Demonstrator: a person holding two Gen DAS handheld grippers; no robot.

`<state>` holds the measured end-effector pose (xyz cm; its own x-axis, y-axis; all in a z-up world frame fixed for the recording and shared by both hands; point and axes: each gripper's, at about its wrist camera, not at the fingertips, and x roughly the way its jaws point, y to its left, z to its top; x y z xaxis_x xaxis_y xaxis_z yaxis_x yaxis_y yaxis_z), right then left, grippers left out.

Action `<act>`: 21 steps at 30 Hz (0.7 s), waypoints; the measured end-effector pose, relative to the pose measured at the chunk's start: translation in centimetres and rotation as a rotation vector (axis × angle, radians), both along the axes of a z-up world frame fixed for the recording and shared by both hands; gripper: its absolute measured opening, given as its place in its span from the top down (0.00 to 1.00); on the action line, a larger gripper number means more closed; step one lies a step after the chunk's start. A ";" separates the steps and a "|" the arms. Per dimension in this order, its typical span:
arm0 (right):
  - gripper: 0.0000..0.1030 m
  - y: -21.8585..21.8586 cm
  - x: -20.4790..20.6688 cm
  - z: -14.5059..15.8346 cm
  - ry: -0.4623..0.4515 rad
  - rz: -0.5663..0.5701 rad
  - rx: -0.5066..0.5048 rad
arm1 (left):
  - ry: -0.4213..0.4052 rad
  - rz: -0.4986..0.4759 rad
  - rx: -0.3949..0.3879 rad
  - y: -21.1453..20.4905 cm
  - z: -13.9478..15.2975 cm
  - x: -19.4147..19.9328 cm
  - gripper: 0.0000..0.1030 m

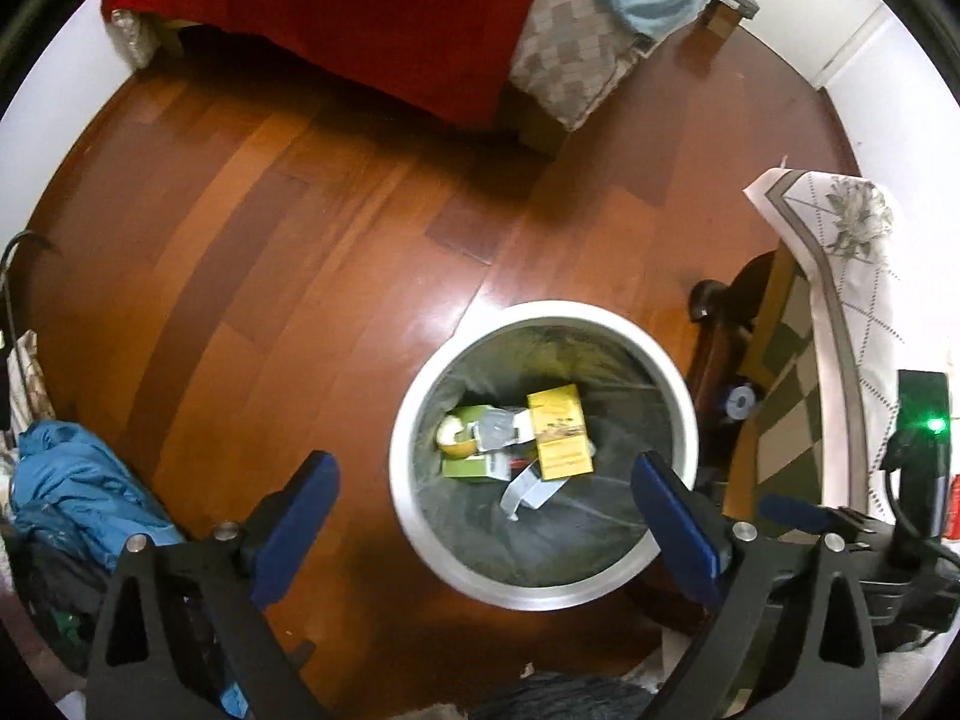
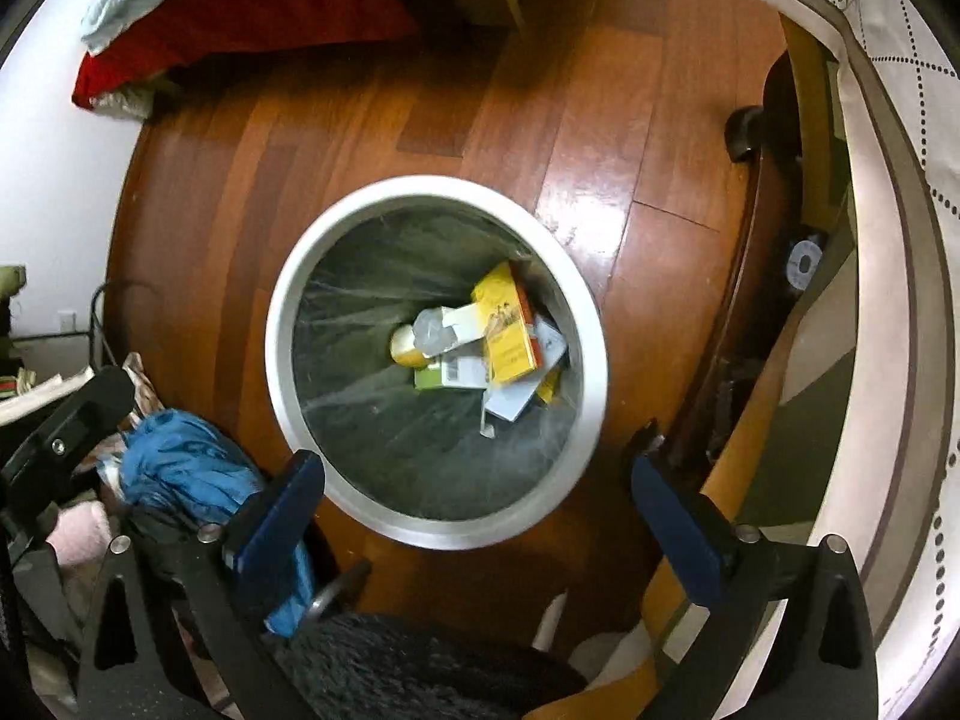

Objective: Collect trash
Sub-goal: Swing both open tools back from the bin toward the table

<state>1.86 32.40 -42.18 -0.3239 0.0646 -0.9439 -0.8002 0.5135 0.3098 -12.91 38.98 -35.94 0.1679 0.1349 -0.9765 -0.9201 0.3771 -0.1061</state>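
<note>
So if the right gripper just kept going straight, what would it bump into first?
Probably the bin's plastic liner: the open right gripper points into the trash bin, near side. Depth is unclear.

Box print: lettering on yellow box (image 2: 507,324) too blurred to read.
Bed (image 1: 384,18): cut off at top edge.
Bin bottom: hidden beneath trash.

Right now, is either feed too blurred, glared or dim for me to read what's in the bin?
Left wrist view: round silver bin has a slightly smeared rim, glare on the wooden floor beside it, and the yellow box stays readable. Right wrist view: brighter floor glare, soft contents, dark lower edge. Both bend strongly toward the edges.
</note>
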 end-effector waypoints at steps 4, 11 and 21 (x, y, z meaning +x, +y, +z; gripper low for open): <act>0.00 -0.3 -0.7 0.8 -0.062 0.040 -0.007 | 0.050 -0.004 0.055 -1.3 0.0 -0.4 0.04; 0.00 -0.9 -1.6 2.9 -0.147 0.092 0.015 | 0.066 -0.005 0.090 -3.1 0.8 -0.6 0.04; 0.00 -1.9 -1.8 5.7 -0.199 0.096 0.059 | 0.066 -0.002 0.129 -4.5 2.9 -1.1 0.04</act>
